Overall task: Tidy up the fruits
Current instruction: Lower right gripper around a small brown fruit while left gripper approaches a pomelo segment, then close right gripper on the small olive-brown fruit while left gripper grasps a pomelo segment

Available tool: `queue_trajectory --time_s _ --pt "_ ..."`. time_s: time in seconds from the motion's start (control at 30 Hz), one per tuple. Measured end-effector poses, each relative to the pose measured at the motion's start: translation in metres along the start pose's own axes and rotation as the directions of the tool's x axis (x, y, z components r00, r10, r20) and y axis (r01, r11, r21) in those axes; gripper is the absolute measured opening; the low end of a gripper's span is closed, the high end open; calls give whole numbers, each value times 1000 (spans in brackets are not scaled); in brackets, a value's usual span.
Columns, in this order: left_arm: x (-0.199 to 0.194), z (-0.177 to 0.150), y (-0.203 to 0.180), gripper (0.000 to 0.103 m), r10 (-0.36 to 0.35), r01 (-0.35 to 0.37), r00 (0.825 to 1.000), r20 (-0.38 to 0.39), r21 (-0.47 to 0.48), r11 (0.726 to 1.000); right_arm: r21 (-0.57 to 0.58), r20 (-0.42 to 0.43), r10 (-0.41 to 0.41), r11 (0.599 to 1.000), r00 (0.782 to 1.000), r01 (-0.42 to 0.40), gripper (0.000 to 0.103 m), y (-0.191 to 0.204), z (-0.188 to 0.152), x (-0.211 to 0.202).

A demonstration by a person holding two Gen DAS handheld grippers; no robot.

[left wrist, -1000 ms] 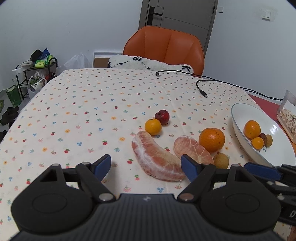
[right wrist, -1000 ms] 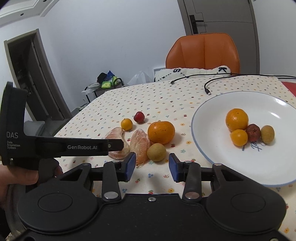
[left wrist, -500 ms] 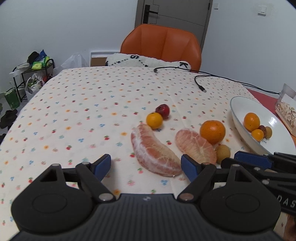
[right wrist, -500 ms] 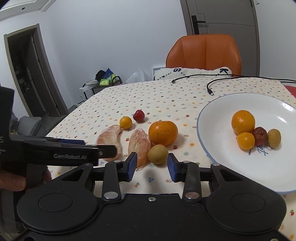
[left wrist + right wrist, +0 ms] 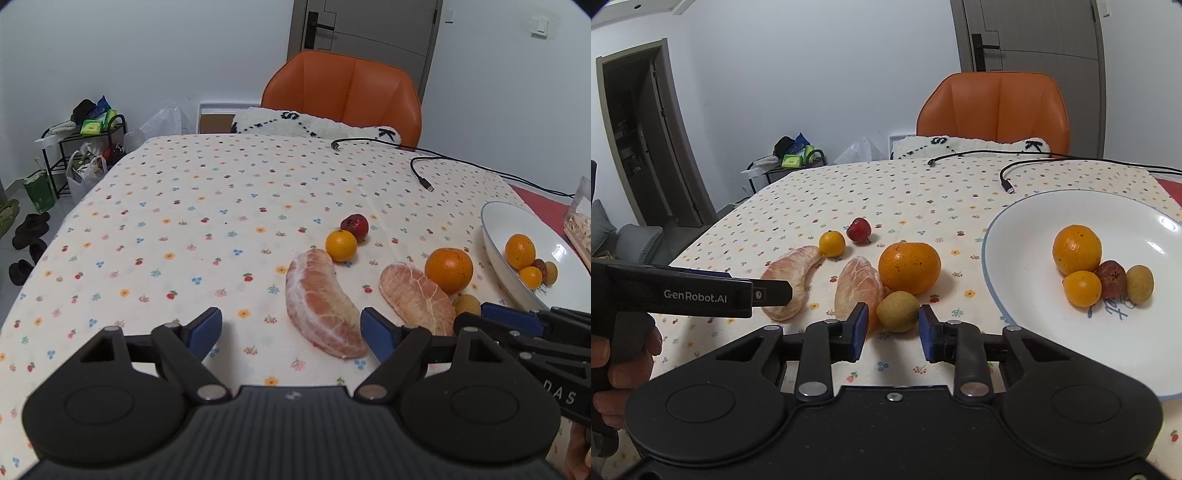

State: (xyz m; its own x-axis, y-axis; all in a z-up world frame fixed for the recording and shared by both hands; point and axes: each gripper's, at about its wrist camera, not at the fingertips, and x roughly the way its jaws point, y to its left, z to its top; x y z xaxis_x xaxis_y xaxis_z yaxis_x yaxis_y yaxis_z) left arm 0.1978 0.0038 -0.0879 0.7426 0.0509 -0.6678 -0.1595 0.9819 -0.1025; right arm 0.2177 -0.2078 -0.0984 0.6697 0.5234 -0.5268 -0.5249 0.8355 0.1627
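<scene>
right tool [image 5: 890, 328] gaping partway, empty, its pads flanking the small brown-green fruit [image 5: 897, 311] | left tool [image 5: 291, 334] spread wide, empty | pomelo segment [image 5: 323, 302] lying just ahead, long axis running away, slightly leftward | orange [image 5: 909, 267] sitting behind the fruit | plate [image 5: 1015, 236] lying far right on desk [image 5: 905, 192]

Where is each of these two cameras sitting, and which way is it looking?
Left wrist: on the left gripper, facing across the table at a pomelo wedge; open jaws show.
Right wrist: on the right gripper, facing the small brown fruit and plate; a hand shows.
Both share the large orange.
</scene>
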Motion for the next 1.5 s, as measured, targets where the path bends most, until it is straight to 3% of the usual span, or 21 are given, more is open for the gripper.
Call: queue_trajectory --time_s 0.1,0.43,0.6,0.7,0.77,0.87,1.23,1.5 --pt "4 0 -3 80 -10 10 1000 -5 0 1000 5 3 -2 1000 1000 2 23 -1 0 0" --pt "13 3 -17 75 -23 22 1000 14 13 1000 -5 -2 16 1000 1000 -16 22 -2 -1 -13" --pt "16 5 -18 61 -9 9 1000 27 12 1000 2 -14 20 1000 1000 -20 21 -4 -2 -17" --pt "16 5 -18 46 -13 12 1000 29 24 1000 1 -18 23 1000 1000 -23 24 -3 -3 -15" --pt "15 5 -17 45 -18 18 999 26 26 1000 -1 -20 20 1000 1000 -20 30 -2 -2 -12" --pt "13 3 -16 44 -27 26 999 24 30 999 1 -25 25 1000 999 -25 32 -2 -3 -9" --pt "4 0 -14 40 -58 58 998 7 33 998 -2 -37 44 999 998 -44 27 1 -4 -4" --pt "-3 0 -18 47 -19 20 1000 -10 126 992 0 -32 47 999 998 -47 27 -1 -3 -10"
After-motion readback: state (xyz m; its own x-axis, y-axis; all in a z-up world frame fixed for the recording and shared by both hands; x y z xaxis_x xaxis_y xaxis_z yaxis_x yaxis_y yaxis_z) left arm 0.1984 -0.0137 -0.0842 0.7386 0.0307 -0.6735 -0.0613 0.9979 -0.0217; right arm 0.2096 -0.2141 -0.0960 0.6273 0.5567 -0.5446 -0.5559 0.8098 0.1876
